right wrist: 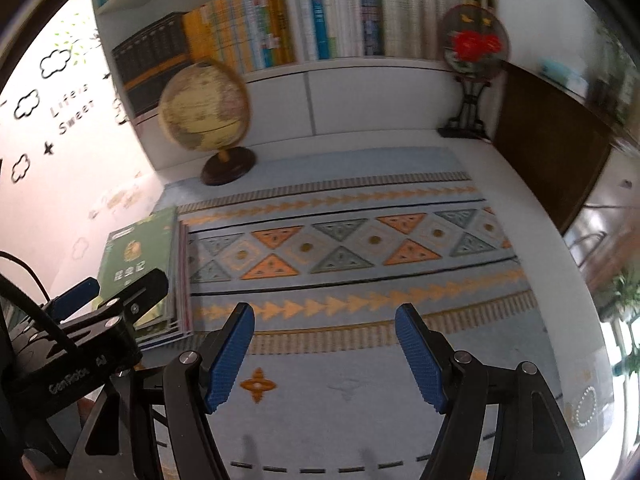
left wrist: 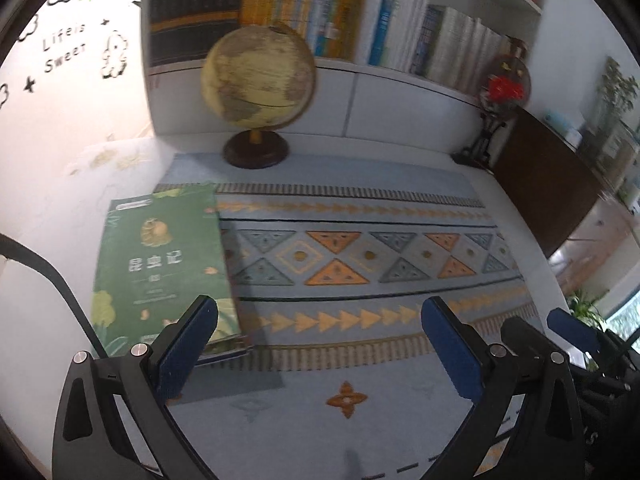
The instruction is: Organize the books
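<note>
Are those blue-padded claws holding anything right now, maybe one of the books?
Nothing is held. The left gripper and right gripper both stand open over the patterned mat; the stack of books lies untouched beside them.

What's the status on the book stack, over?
Left gripper open, empty. Right gripper open, empty. Green book tops stack at mat's left edge, untouched. Globe behind it; nothing blocking.

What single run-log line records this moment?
left gripper: open, empty | right gripper: open, empty | green book: top of stack on mat | globe: behind
</note>
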A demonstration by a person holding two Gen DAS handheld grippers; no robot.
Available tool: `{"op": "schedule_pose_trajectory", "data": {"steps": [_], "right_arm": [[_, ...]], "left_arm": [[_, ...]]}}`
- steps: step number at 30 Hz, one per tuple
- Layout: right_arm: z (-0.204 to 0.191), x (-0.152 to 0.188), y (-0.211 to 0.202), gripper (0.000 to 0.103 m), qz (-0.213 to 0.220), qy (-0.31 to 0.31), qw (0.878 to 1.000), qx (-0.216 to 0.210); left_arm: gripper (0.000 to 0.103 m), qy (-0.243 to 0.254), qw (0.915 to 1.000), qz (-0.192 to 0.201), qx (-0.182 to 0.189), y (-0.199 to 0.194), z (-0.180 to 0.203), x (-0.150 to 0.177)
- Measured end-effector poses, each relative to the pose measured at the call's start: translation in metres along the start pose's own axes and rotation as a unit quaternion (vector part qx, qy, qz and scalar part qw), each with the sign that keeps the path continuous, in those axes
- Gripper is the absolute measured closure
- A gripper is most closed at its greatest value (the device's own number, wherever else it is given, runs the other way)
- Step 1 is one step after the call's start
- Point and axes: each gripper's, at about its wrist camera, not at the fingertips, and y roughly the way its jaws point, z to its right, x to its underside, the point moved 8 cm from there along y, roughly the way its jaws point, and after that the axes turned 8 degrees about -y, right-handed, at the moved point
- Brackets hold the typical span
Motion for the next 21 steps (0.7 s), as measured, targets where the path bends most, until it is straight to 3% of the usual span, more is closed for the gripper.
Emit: {"op": "schedule_pose_trajectory", "data": {"steps": [21], "right_arm": [[0.007,-0.011,0.002,0.032,0.013,-0.009,1.0,0.02]], "left_arm": [[0.001,0.032,0.9989,-0.032,-0.013,0.011,0.0,0.011]]}}
